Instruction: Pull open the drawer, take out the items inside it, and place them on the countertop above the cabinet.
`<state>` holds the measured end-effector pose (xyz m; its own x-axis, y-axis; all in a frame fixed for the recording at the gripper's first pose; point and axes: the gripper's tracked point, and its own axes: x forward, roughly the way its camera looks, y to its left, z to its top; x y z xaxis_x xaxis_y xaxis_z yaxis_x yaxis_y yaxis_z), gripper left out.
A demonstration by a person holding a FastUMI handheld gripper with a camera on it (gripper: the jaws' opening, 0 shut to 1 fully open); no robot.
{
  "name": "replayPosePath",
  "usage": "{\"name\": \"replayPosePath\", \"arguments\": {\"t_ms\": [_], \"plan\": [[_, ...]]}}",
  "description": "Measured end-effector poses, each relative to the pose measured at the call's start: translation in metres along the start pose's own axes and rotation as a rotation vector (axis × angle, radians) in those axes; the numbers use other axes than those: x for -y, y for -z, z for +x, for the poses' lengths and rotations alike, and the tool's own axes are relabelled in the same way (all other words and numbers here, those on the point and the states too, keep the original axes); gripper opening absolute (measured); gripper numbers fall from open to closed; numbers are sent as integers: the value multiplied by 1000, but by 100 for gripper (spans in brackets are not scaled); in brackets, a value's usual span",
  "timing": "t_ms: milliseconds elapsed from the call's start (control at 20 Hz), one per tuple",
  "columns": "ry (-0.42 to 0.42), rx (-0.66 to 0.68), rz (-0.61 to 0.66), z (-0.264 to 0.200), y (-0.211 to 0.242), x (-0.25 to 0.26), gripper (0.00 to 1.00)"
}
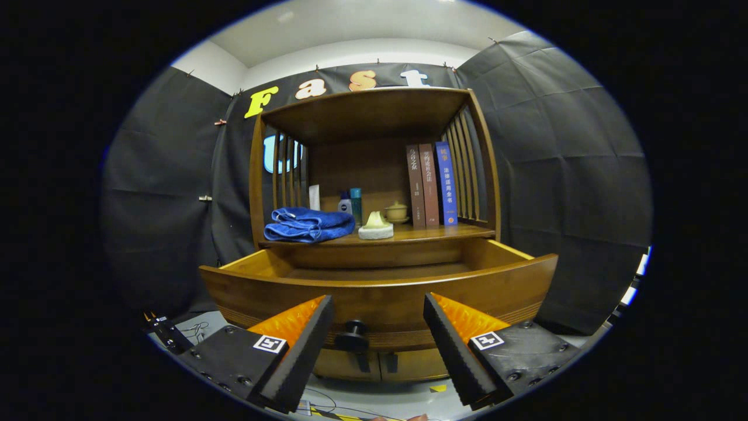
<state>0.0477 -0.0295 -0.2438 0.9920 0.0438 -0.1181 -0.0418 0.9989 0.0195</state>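
Drawer [380,292] of the wooden cabinet [374,117] stood pulled well out toward the camera, its curved front panel facing the tool and its interior only partly visible over the front rim; what could be seen of the inside was bare wood, and whether anything lay deeper in could not be told. A dark round knob [353,329] sat at the middle of the drawer front, between the two fingers and slightly nearer the left one, touching neither. The tool [378,313] was released, its fingers [304,345] spread wide apart just in front of the drawer panel and gripping nothing.

Above the drawer, the bench [444,233] of the cabinet carried several things. A folded blue towel [307,225] lay at the left. Just right of it, near the front edge, sat a pale soap-like lump on a small white dish [376,227]. Behind these stood a white bottle [345,203] and a teal bottle [356,204] side by side, and a small lidded cup [397,211] on a saucer. Three books [431,186] stood upright at the right, two brown and one blue, close against the slatted side of the cabinet.

Below the drawer, two small cabinet doors [380,362] showed, closed.
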Motion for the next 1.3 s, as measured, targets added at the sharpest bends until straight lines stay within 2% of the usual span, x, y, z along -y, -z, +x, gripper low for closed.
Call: {"name": "replayPosePath", "arguments": {"t_ms": [350,400,600,750,1100,1300], "plan": [[2,-103,23,33,46,-26,99],[30,-122,13,37,50,-23,99],[54,-109,-47,39,49,-18,97],[57,-126,-17,49,48,-19,96],[80,-180,11,98,39,-21,97],[91,-176,-20,129,41,-22,97]]}}
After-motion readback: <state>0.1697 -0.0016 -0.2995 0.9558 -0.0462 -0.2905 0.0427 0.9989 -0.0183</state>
